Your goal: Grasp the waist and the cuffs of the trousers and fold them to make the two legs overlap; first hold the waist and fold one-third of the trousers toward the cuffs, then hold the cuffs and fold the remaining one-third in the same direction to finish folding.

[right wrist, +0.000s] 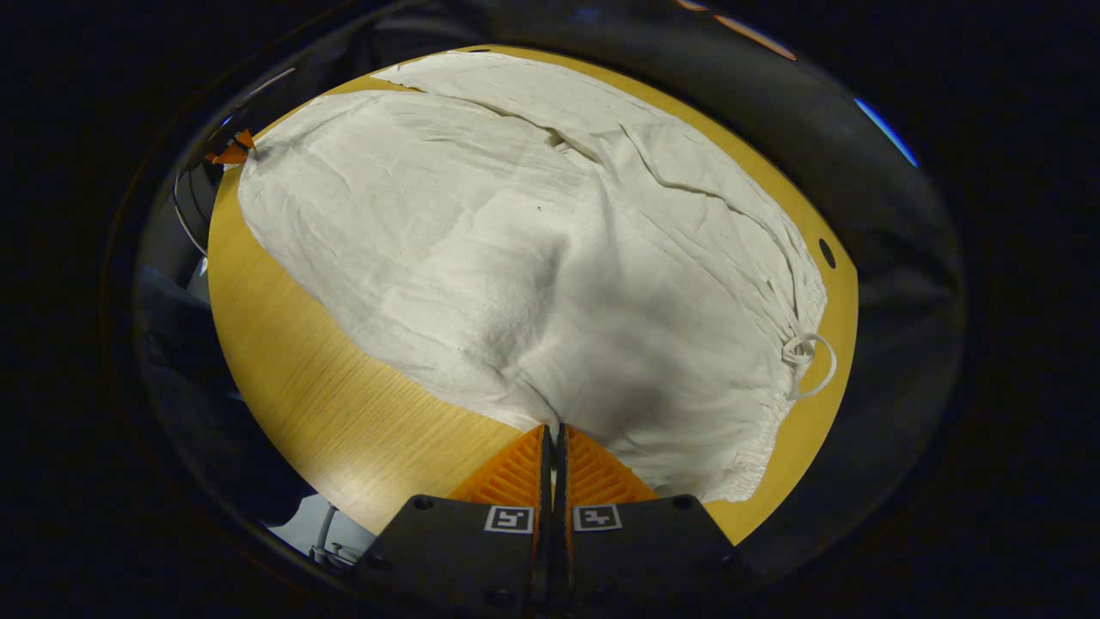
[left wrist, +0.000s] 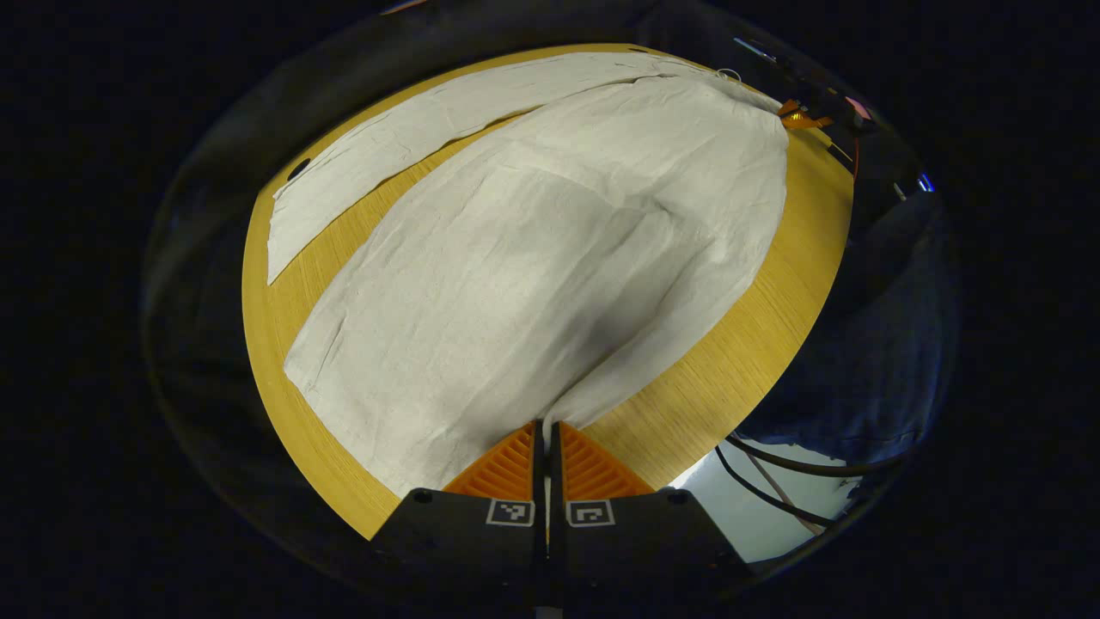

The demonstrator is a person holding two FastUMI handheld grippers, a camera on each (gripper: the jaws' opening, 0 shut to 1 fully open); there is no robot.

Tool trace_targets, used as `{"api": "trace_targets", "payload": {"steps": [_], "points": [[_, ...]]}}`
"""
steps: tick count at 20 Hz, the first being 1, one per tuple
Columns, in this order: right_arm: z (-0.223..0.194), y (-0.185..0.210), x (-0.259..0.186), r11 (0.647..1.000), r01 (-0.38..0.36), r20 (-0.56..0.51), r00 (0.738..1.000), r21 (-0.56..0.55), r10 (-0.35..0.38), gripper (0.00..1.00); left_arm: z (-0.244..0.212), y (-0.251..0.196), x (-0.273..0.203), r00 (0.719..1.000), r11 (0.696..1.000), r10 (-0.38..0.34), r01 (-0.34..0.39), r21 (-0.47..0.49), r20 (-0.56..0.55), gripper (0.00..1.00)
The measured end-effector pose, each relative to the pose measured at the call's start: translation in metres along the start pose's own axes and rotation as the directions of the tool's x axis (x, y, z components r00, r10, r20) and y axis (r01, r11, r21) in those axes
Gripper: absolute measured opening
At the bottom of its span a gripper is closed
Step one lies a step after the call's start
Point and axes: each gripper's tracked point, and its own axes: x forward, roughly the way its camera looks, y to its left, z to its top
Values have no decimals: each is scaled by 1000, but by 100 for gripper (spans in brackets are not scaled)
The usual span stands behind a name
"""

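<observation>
**Both grippers pinched on the trousers' near edge**

The left gripper [left wrist: 546,430] has its fingers pressed together on a bunched fold of cloth at the cuff end of the near leg. The right gripper [right wrist: 555,434] is likewise clamped on cloth, at the near edge by the waist.

The table [left wrist: 739,344], round and wood-grained, carries the trousers [left wrist: 550,258] spread flat across most of its top. In the left gripper view the near leg lies broad in front and the far leg [left wrist: 404,137] stretches away beyond it, a strip of bare wood between them, so the legs do not yet overlap. In the right gripper view the gathered waistband [right wrist: 778,404] runs along the right side, with the drawstring [right wrist: 812,357] looped just past it.

The cloth looks light, thin and limp, creasing readily; it should drape and trail rather than hold shape, and may slip from a shallow pinch. Deep bites at the hem and the firmer waistband seem the best holds.
</observation>
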Motion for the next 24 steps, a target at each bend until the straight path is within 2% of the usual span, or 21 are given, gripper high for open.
{"api": "trace_targets", "payload": {"steps": [3,5,7,9,13,14,16,17,20,24], "points": [[-2,-2,-5,992,103,7,995,68,-104,3,-1,3,0,1000,1000,0,1,-24,28,0],[2,-5,-15,978,162,30,985,134,-167,3,2,14,1,998,998,32,-29,-50,49,0],[13,-12,-29,950,214,71,969,227,-235,2,12,22,-6,993,994,75,-67,-87,94,0],[27,-23,-47,908,265,106,944,325,-313,2,23,39,-22,982,985,140,-125,-119,130,0],[61,-48,-89,820,346,174,869,457,-463,2,74,80,-60,928,954,268,-217,-207,259,0],[72,-54,-98,801,356,185,852,482,-490,0,86,90,-70,912,945,290,-225,-237,290,0],[92,-64,-112,770,356,208,826,530,-525,2,109,111,-85,890,933,318,-231,-277,328,0],[100,-71,-118,761,356,221,813,543,-538,0,120,123,-93,875,926,339,-244,-289,345,0],[130,-96,-124,747,373,249,780,550,-573,2,159,154,-108,831,906,394,-280,-316,393,0],[177,-137,-118,729,353,284,753,587,-593,2,216,200,-115,767,867,479,-337,-367,428,0]]}}
